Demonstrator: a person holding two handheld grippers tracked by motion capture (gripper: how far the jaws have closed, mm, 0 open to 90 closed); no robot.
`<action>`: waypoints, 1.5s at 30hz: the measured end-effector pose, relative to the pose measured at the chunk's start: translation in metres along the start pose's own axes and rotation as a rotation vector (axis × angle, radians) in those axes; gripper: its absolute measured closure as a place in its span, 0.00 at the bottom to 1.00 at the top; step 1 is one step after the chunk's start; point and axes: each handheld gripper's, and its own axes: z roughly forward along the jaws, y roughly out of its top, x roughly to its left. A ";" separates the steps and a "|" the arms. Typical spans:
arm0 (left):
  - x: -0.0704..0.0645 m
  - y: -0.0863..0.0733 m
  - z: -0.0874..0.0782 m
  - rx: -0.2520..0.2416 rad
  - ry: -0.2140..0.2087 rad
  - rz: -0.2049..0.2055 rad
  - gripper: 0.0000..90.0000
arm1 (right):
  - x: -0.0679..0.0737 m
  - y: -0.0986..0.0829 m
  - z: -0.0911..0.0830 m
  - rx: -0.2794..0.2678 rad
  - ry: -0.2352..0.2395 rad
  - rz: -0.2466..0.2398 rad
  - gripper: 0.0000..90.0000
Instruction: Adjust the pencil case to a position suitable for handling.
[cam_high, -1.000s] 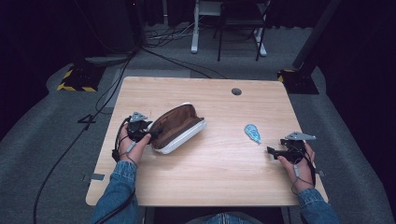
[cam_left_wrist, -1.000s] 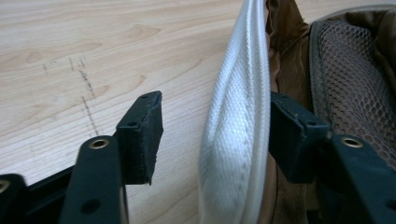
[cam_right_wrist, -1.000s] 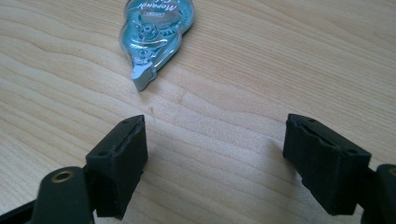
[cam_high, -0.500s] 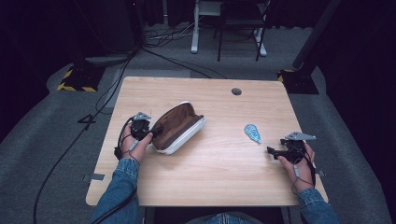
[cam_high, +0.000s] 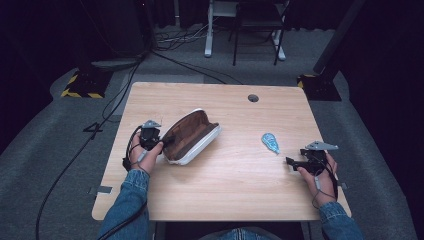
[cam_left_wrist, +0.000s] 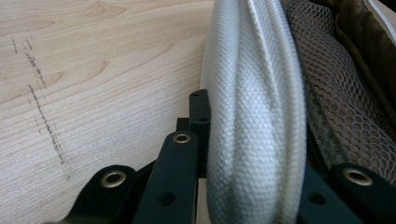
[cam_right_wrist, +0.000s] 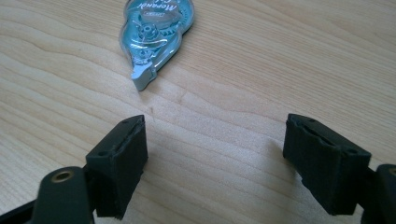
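The left gripper sits near the left edge of the tabletop, its jaws clamped on the white woven rim of one pencil case. In the left gripper view the rim runs up between the two black jaws, with grey mesh lining just beside it on the inner side. The case lies open with its brown inside showing, left of the tabletop's middle. Its long axis runs diagonally, the near end by the gripper pointing toward the near left corner and the far end pointing toward the far right corner.

The right gripper rests near the right edge, its jaws spread wide apart with nothing between them but bare wood. One blue correction-tape dispenser lies just ahead of it, flat on the tabletop between the case and the right edge, well apart from the case. Its narrow tip points back toward the right gripper.

There are two grippers, one case and one dispenser.
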 end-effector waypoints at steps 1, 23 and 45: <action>-0.001 0.001 -0.001 -0.002 -0.002 0.003 0.94 | 0.000 0.000 0.000 0.000 0.000 0.000 0.24; -0.041 0.015 -0.014 0.002 -0.084 0.094 0.94 | 0.000 0.000 0.000 0.000 0.000 0.000 0.24; -0.090 0.017 -0.003 0.068 -0.217 0.233 0.94 | 0.000 0.000 0.000 0.000 0.000 0.000 0.24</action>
